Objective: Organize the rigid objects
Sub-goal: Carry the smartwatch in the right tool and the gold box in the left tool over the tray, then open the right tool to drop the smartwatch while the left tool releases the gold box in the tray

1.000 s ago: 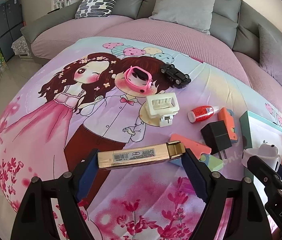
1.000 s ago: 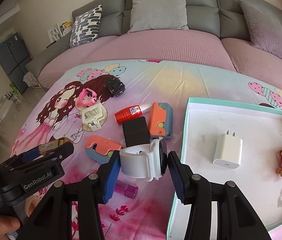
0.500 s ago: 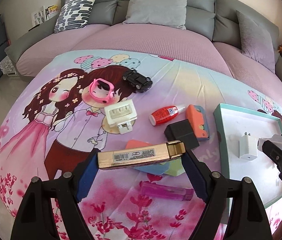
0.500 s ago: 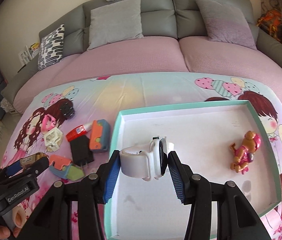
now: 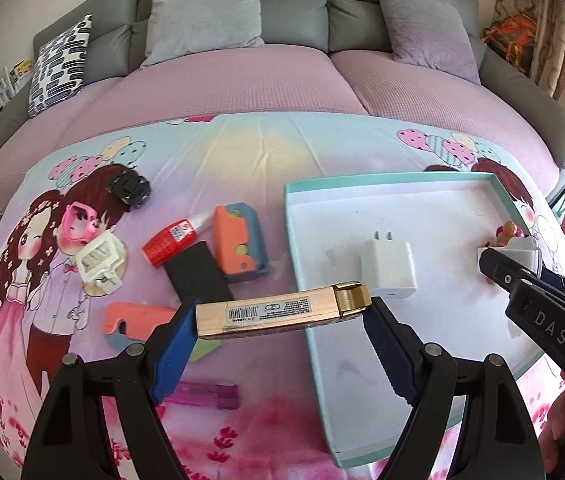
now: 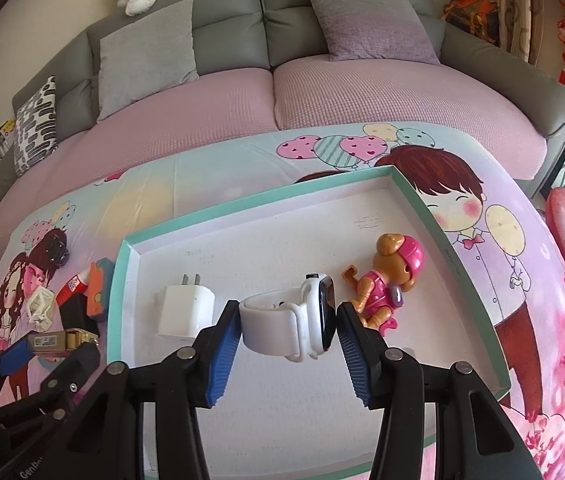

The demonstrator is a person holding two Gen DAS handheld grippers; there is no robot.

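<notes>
Left wrist view: the left hand-held gripper (image 5: 282, 320) is clamped end to end on a gold lighter (image 5: 282, 314), whose long axis runs crosswise between the two pads (image 5: 174, 350), capped end toward the tray. The lighter hangs right over the near left rim of the teal-edged tray (image 5: 302, 264), with the white tray floor lying ahead and to the right of it and a white charger plug (image 5: 388, 264) just beyond the cap. In my judgement the coming move turns on this: the lighter must go a little farther right and forward to clear the rim, and, lying crosswise, it should land in the bare strip in front of the charger plug and not on top of it. Right wrist view: the right hand-held gripper (image 6: 288, 320) is closed on a white smartwatch (image 6: 294, 320), one pad on the strap and the other on the screen face, and it hangs well inside the tray, between the charger plug and a pink toy figure (image 6: 382, 284). So the right hand seems nearer to a release, since bare floor lies directly below the watch. Left on the cartoon bedsheet (image 5: 242, 152), well apart from the tray, are a red glue bottle (image 5: 174, 236), a black adapter (image 5: 198, 276), an orange-and-blue utility knife (image 5: 238, 240), a black toy car (image 5: 128, 186) and a purple lighter (image 5: 206, 396).
</notes>
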